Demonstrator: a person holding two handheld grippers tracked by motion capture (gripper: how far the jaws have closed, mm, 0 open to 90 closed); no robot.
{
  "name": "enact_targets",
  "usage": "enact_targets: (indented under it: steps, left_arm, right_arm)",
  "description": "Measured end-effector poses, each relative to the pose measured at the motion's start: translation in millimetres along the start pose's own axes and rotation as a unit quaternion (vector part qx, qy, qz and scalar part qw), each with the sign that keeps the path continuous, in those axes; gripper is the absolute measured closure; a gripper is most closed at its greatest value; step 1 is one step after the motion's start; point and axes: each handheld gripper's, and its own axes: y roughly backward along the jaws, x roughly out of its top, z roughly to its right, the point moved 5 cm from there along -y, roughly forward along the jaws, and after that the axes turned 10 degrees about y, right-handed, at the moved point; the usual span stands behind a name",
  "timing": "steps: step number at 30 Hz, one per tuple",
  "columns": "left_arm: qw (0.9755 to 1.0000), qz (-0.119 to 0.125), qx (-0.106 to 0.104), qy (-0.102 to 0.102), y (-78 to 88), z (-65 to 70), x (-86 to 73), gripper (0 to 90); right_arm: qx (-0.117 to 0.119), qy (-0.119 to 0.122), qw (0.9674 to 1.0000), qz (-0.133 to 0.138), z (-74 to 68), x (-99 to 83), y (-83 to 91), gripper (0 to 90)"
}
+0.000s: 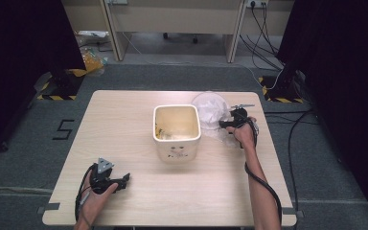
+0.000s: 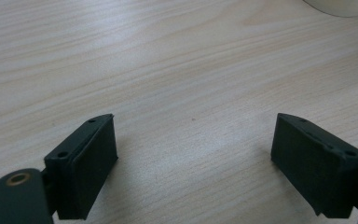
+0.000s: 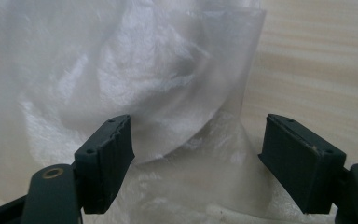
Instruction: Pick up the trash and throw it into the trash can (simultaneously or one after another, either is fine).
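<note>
High view: right gripper (image 1: pixel 226 123) reaches level into the plastic bag (image 1: pixel 210 111), jaws apart; left gripper (image 1: pixel 120 182) rests, jaws apart.

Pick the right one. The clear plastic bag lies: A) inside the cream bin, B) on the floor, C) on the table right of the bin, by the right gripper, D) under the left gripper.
C: the plastic bag lies on the table just right of the bin, with the right gripper at it.

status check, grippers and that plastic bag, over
Right gripper open, jaws astride clear plastic bag, not pinched. Left gripper open, idle over bare table. Cream bin beside bag, nothing blocking.
</note>
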Motion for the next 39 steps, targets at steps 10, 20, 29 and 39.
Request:
enact_targets:
  steps: [10,20,29,39]
  left_arm:
    - [1.0000,-0.001,0.001,-0.002,0.4,-0.4,-0.3,13.3]
    - [1.0000,0.000,0.002,-0.001,0.5,-0.3,-0.6,13.3]
    - [1.0000,-0.001,0.002,-0.002,0.7,-0.4,-0.7,13.3]
    - [1.0000,-0.001,0.003,-0.001,0.8,-0.4,-0.8,13.3]
  right_arm:
    - [-0.022,0.025,0.9994,0.000,-3.1,-5.2,-1.4,31.9]
    - [-0.023,0.061,0.9973,-0.032,-9.0,-19.3,17.9,35.0]
    - [0.005,0.097,0.9949,-0.027,-14.9,-39.3,39.9,58.5]
    - [0.039,0.090,0.9946,-0.035,-21.7,-55.6,57.8,83.4]
